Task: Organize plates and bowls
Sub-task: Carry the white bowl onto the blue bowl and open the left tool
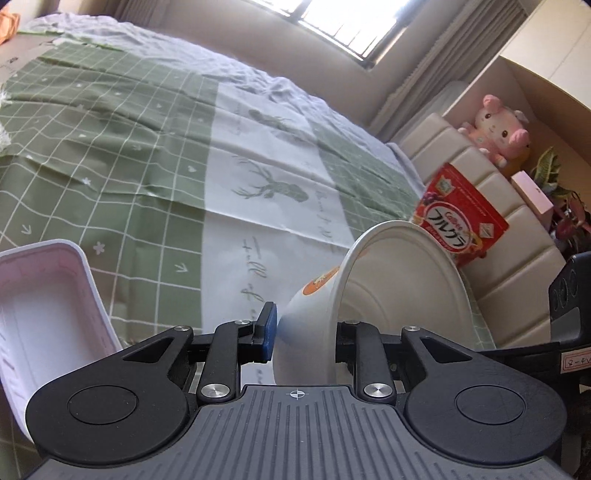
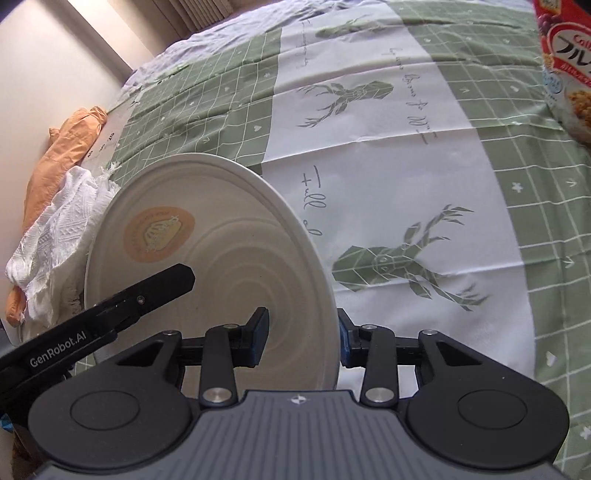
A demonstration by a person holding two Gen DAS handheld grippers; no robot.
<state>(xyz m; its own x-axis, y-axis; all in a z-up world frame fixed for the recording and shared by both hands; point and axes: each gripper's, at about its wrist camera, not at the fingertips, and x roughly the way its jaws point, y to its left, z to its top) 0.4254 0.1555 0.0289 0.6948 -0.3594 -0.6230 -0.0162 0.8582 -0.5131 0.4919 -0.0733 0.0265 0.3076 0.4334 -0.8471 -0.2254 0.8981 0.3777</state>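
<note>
Carrying step: left hand-held gripper (image 1: pixel 303 332) pinching a bowl (image 1: pixel 373 295), right hand-held gripper (image 2: pixel 303 338) pinching a plate (image 2: pixel 207 258), above the bed (image 2: pixel 424 166). Next, probably needing a level set-down or stacking.

A bed (image 1: pixel 155 122) filled the room, covered by a green-and-white checked cloth (image 2: pixel 406 177) printed with deer. Daylight entered through a barred window (image 1: pixel 347 26) flanked by curtains (image 1: pixel 450 48). A padded cream headboard (image 1: pixel 491 221) stood alongside — walls were plain beige.
</note>
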